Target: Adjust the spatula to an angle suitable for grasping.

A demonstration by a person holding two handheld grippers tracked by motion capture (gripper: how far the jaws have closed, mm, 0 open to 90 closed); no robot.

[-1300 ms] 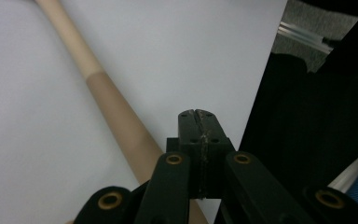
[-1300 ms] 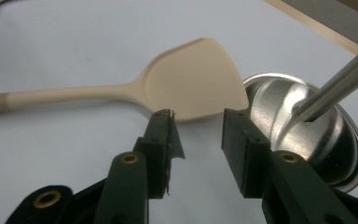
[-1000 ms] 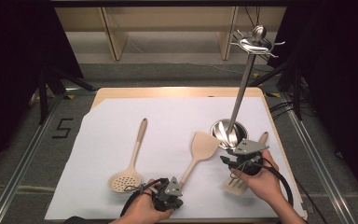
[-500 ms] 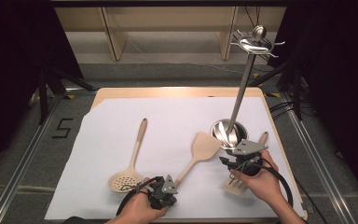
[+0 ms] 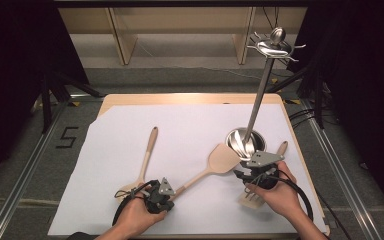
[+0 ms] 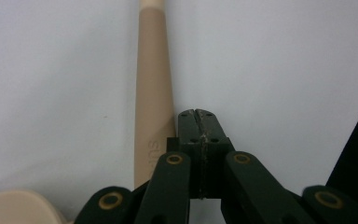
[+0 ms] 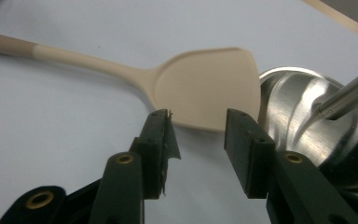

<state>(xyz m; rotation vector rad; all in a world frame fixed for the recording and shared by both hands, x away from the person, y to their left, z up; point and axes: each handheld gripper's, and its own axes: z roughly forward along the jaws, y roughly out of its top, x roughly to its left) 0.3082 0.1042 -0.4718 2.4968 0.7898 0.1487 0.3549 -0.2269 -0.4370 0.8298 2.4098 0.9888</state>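
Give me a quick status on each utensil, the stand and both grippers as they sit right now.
Left gripper: shut, empty, beside the slotted spoon's handle.
Right gripper: open, empty, facing the spatula blade.
Slotted spoon: flat on the paper.
Spatula: flat on the paper.
Slotted turner: flat, partly under the right hand.
Utensil stand: upright, hooks bare.

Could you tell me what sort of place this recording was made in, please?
Probably a lab recording bench rather than a kitchen: a table covered with white paper, metal rails on the floor, black curtains around it, and kitchen utensils laid out beside a metal utensil stand.
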